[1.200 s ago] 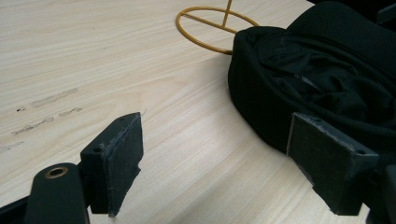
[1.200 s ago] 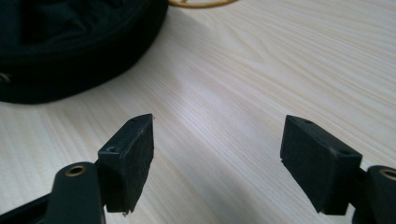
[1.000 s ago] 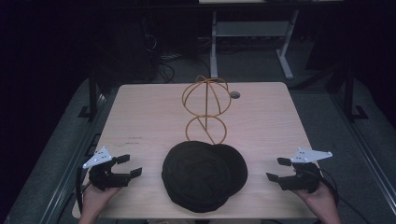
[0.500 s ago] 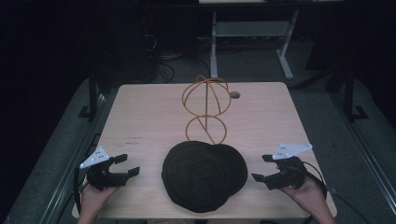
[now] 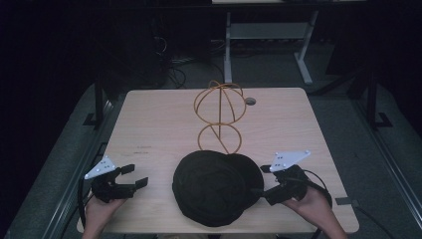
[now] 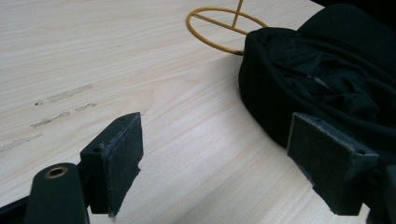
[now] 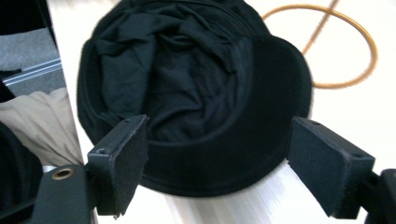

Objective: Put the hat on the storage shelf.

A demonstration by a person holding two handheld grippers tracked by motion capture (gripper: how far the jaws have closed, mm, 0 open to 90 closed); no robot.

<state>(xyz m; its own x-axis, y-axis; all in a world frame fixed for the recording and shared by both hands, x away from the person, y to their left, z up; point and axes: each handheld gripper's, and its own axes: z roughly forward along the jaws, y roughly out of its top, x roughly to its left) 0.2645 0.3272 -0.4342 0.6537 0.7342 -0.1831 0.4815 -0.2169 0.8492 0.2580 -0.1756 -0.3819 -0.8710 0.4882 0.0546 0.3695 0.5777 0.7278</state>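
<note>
As the high view looked down on the pale wooden bench (image 5: pixel 159 124), a black hat (image 5: pixel 216 186) lay on it upside down, near the person's edge, with the base ring of a yellow wire stand (image 5: pixel 219 117) just beyond the hat and touching or nearly touching its far rim. The left tongs (image 5: pixel 134 175) sat well to the left of the hat, released, with clear bench between them and the hat, held in the person's left hand (image 5: pixel 99 211). The right tongs (image 5: pixel 259 186) were right at the hat's right rim, held in the right hand (image 5: pixel 311 204), and from above it could not be told whether they touched the fabric. In the left gripper view, the left tongs (image 6: pixel 219 158) stood wide apart over bare wood, with nothing between the pads; the hat (image 6: pixel 327 79) lay ahead of them, its side rising behind the right-hand pad, and the stand's base ring (image 6: pixel 219 23) showed beyond the hat. Faint scuff marks (image 6: pixel 65 100) lay on the bench well away from the hat. In the right gripper view, the right tongs (image 7: pixel 217 163) were likewise released, their pads spread to either side of the hat's near brim without closing on it; the hat (image 7: pixel 196 84) showed its crumpled black lining facing up, and the stand's ring (image 7: pixel 341 46) lay just behind the hat.
</note>
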